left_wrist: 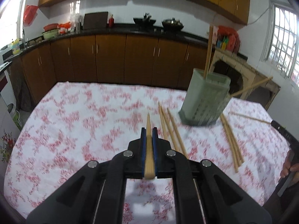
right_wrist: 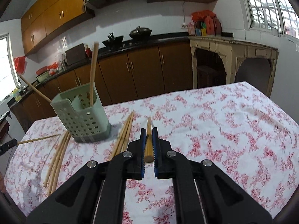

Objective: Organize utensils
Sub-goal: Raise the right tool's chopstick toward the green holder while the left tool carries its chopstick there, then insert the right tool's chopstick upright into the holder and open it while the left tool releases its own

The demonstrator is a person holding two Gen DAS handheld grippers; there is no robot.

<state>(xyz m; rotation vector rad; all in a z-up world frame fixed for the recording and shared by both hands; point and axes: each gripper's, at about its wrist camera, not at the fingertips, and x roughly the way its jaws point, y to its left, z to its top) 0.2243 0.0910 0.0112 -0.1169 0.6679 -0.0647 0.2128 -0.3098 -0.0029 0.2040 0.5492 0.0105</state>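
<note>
My left gripper (left_wrist: 149,130) is shut on a wooden chopstick (left_wrist: 148,145) that points forward above the table. My right gripper (right_wrist: 149,131) is shut on another wooden chopstick (right_wrist: 149,141), also held above the table. A pale green perforated utensil holder (left_wrist: 204,99) stands ahead right in the left wrist view and ahead left in the right wrist view (right_wrist: 82,115). It holds two chopsticks (right_wrist: 92,74). Loose chopsticks (left_wrist: 171,128) lie on the cloth left of the holder, and more (left_wrist: 231,141) lie to its right. In the right wrist view these groups lie beside the holder (right_wrist: 125,134) and further left (right_wrist: 58,156).
The table has a white cloth with red flowers (left_wrist: 84,115). The other gripper's black body (left_wrist: 286,136) and a hand show at the right edge. Brown kitchen cabinets (left_wrist: 112,59) and a cream side table (right_wrist: 231,56) stand behind the table.
</note>
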